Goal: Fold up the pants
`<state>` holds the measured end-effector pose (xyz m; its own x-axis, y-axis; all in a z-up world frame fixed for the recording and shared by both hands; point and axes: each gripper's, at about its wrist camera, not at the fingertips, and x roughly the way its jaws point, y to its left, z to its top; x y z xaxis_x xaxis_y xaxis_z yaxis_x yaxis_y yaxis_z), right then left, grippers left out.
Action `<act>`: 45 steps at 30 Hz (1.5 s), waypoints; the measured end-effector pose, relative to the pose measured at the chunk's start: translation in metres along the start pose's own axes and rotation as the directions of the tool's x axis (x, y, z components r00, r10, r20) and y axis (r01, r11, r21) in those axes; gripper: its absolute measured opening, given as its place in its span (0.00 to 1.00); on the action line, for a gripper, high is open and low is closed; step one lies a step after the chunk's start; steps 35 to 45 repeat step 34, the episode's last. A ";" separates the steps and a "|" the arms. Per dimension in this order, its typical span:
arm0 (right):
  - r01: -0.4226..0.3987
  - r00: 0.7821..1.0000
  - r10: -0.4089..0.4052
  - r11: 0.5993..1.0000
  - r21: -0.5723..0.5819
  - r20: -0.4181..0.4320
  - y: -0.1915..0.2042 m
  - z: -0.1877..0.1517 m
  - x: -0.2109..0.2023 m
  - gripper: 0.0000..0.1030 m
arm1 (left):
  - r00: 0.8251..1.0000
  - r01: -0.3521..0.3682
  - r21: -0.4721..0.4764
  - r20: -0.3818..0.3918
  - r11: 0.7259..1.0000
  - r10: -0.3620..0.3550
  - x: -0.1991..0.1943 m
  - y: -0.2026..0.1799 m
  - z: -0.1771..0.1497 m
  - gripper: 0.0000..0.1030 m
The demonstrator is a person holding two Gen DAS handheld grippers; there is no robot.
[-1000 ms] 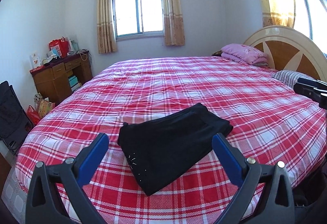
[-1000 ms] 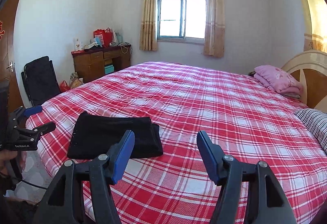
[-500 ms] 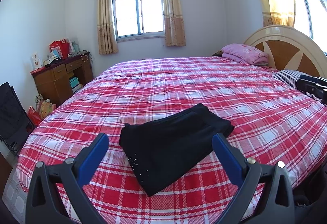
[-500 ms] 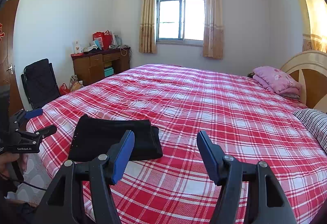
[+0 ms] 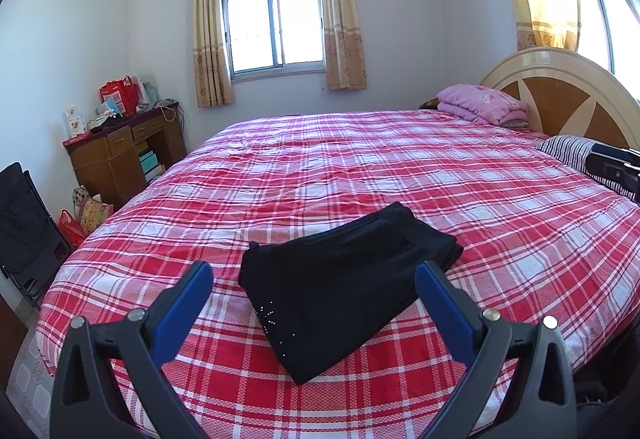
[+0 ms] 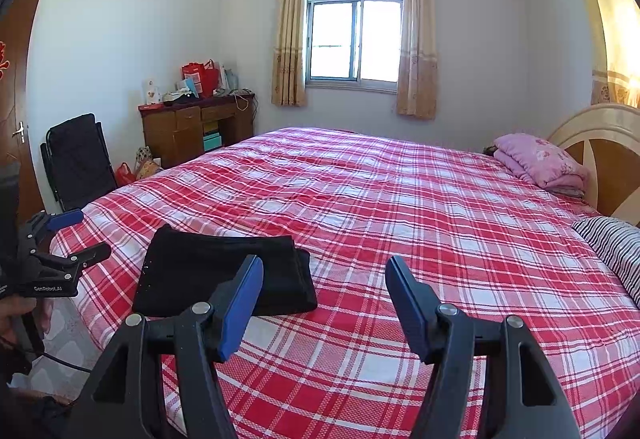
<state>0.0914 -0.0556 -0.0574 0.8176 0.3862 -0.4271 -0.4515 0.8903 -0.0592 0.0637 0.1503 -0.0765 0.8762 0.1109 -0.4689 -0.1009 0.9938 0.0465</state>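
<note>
1. Nothing has really shifted since a second ago: both tools hang where they were and the pants lie in the same spot on the bed.
2. Left wrist view: the left hand-held gripper (image 5: 314, 275) hangs over the near edge of the bed (image 5: 400, 167), blue fingers (image 5: 182, 309) spread wide with nothing between the pads. The folded black pants (image 5: 340, 283) lie flat on the red plaid cover dead centre, just beyond the tips, a scatter of small studs showing at about 7 o'clock on the cloth. Out at 3 o'clock, the right hand-held gripper's dark body pokes in past a striped pillow (image 5: 568, 151).
3. Right wrist view: the right hand-held gripper (image 6: 324, 279) is also well open, empty, over bare plaid. The pants sit at 9 o'clock of its tips, partly behind the left blue finger (image 6: 240, 309). Farther out at 9 o'clock the left tool is seen from the side, held clear of the cloth. A pink folded blanket (image 6: 540, 163) rests by the headboard at 2 o'clock.
</note>
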 end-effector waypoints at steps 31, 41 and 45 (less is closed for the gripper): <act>0.006 1.000 -0.006 0.999 -0.044 0.012 0.011 -0.002 0.003 0.63 | 0.999 -0.041 0.002 -0.011 0.999 0.041 0.005 0.005 -0.003 1.00; 0.007 1.000 -0.007 0.999 -0.040 0.007 0.009 -0.003 0.004 0.63 | 0.999 -0.044 0.003 -0.009 0.999 0.044 0.006 0.006 -0.003 1.00; 0.007 1.000 -0.007 0.999 -0.040 0.007 0.009 -0.003 0.004 0.63 | 0.999 -0.044 0.003 -0.009 0.999 0.044 0.006 0.006 -0.003 1.00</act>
